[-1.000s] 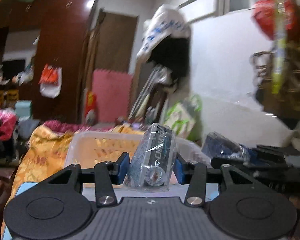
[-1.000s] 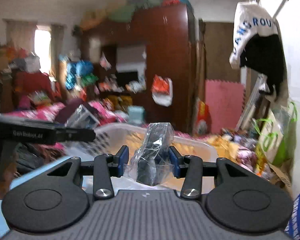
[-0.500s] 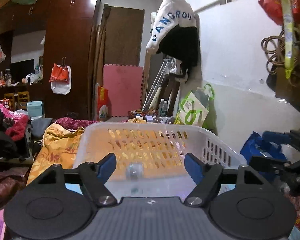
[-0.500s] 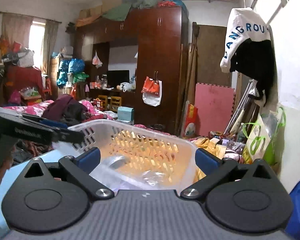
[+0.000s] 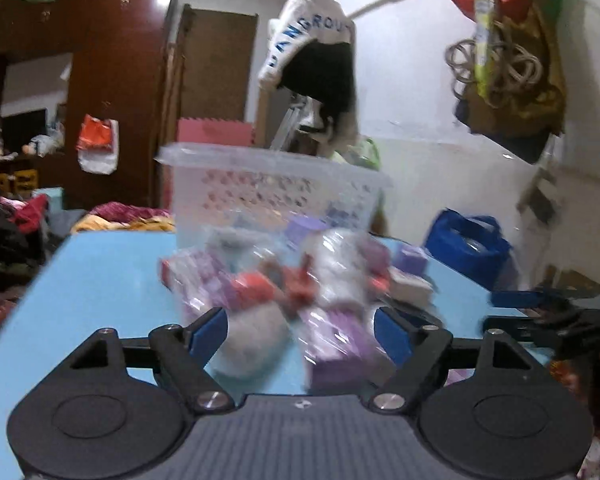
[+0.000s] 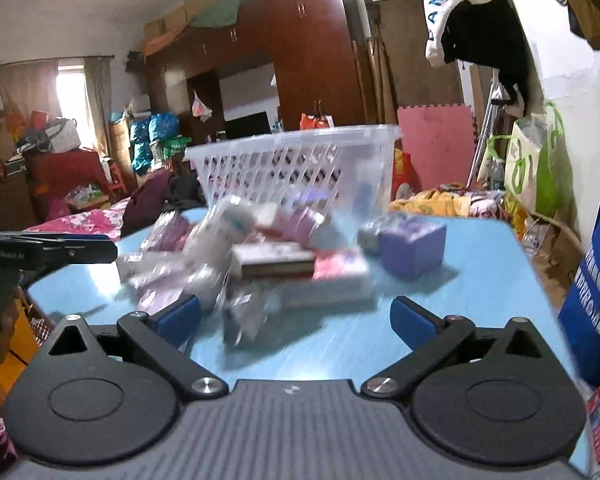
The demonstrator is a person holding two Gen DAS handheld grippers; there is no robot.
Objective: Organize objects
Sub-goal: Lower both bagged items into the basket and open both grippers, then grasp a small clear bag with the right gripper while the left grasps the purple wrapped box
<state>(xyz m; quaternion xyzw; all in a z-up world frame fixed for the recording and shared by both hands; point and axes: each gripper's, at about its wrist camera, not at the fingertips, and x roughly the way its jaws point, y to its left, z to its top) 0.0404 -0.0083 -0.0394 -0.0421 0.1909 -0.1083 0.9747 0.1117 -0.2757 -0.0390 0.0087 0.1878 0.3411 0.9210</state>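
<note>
A pile of small wrapped packets and boxes lies on the blue table, blurred by motion; it also shows in the right wrist view. A white slatted basket stands behind the pile, seen too in the right wrist view. My left gripper is open and empty, low over the near edge of the pile. My right gripper is open and empty, just before the pile. A purple box sits at the pile's right.
A blue bag stands off the table's right side, also in the right wrist view. Clothes and a bed fill the left. A wardrobe stands behind. The other gripper shows at the left edge.
Both grippers let go of their plastic-wrapped items over the basket, opened, and have drawn back and down to the pile on the table.
</note>
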